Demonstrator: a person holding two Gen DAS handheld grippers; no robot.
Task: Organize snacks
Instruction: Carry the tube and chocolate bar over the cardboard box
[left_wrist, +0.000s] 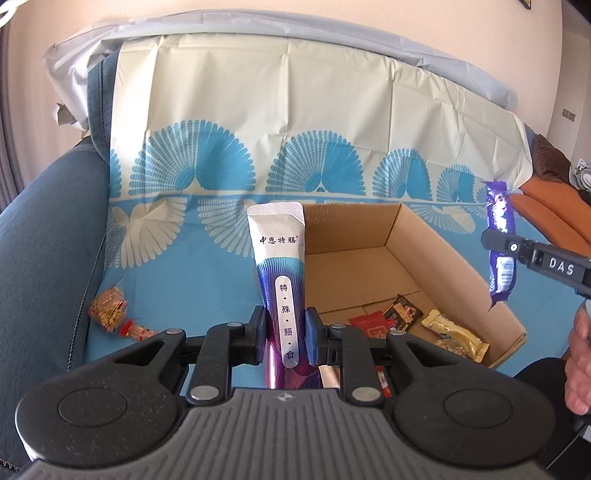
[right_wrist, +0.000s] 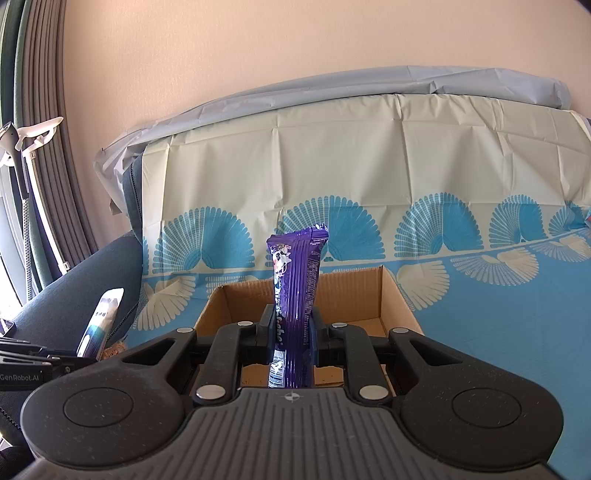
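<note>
Progress roughly midway, judging by the spread. Nearest, left gripper (left_wrist: 285, 334) clamped on a tall white-and-purple soft pouch with printed characters (left_wrist: 281, 280), held upright at the near edge of the open brown cardboard box (left_wrist: 454, 258). Right gripper (right_wrist: 293, 332) clamped on a slim purple foil-wrapped snack bar (right_wrist: 295, 291), also above the box. Already inside: red packet (left_wrist: 369, 325), dark wrapper (left_wrist: 402, 312), yellow bag (left_wrist: 456, 334). Still loose on the blue patterned cloth (left_wrist: 207, 273): crinkly red-and-gold snack packets (left_wrist: 110, 312), left of the box.

Cardboard box (left_wrist: 388, 266) open-topped, far half bare; snack packets (left_wrist: 424, 321) crowd its near corner.
</note>
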